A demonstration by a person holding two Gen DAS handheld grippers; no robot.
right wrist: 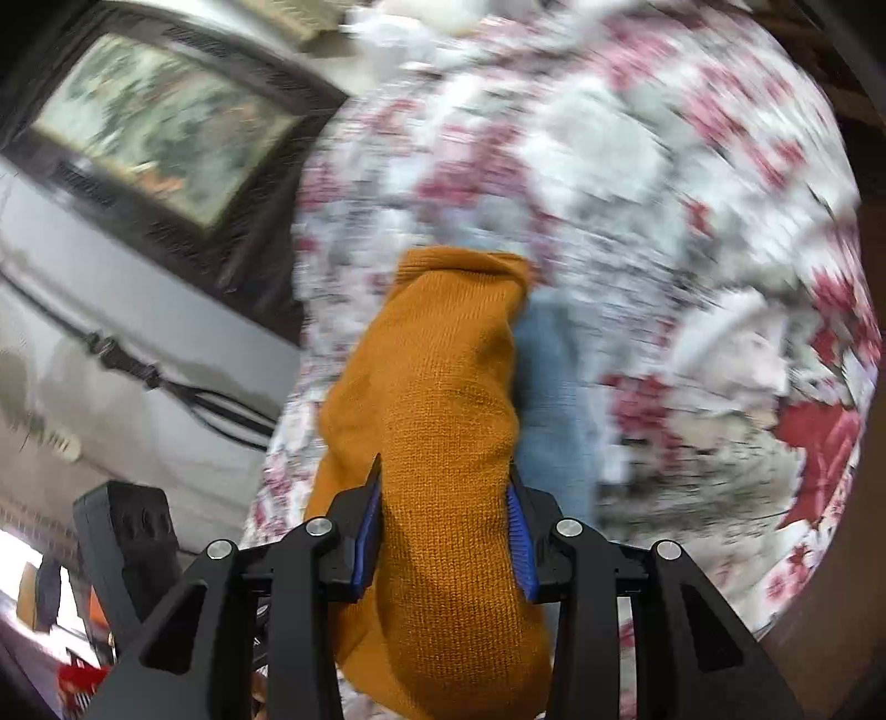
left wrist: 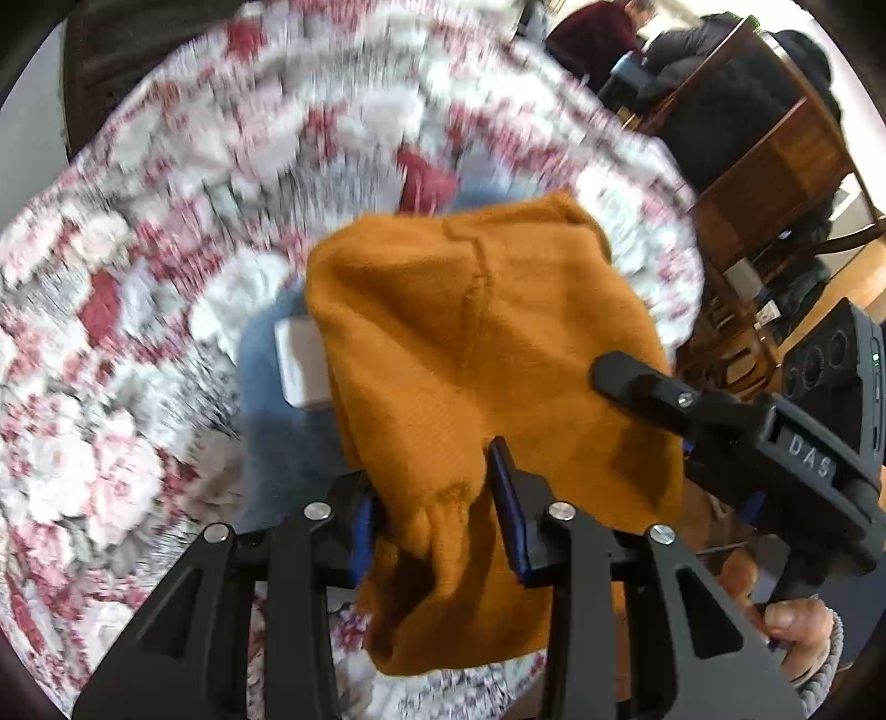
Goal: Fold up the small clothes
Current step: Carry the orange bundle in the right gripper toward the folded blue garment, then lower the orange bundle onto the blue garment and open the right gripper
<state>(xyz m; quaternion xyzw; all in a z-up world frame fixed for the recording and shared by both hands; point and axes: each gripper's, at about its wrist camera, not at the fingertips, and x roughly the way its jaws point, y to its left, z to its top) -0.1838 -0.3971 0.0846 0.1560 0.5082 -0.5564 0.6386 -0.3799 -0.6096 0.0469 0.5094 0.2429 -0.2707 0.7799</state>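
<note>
An orange knitted garment (left wrist: 476,343) hangs in the air over the flowered bedspread (left wrist: 111,343), held between both grippers. My left gripper (left wrist: 434,498) is shut on one bunched edge of it. In the left wrist view my right gripper (left wrist: 637,382) grips the cloth at the right, with a hand (left wrist: 792,626) below it. In the right wrist view my right gripper (right wrist: 446,509) is shut on a thick roll of the orange garment (right wrist: 443,387). A light blue garment (right wrist: 554,382) lies on the bed beneath it.
A white flat object (left wrist: 302,360) lies on the light blue cloth (left wrist: 277,437), half under the orange one. Wooden furniture (left wrist: 775,183) and seated people (left wrist: 603,33) are at the back right. A dark-framed window (right wrist: 160,122) and grey wall (right wrist: 111,343) stand left of the bed.
</note>
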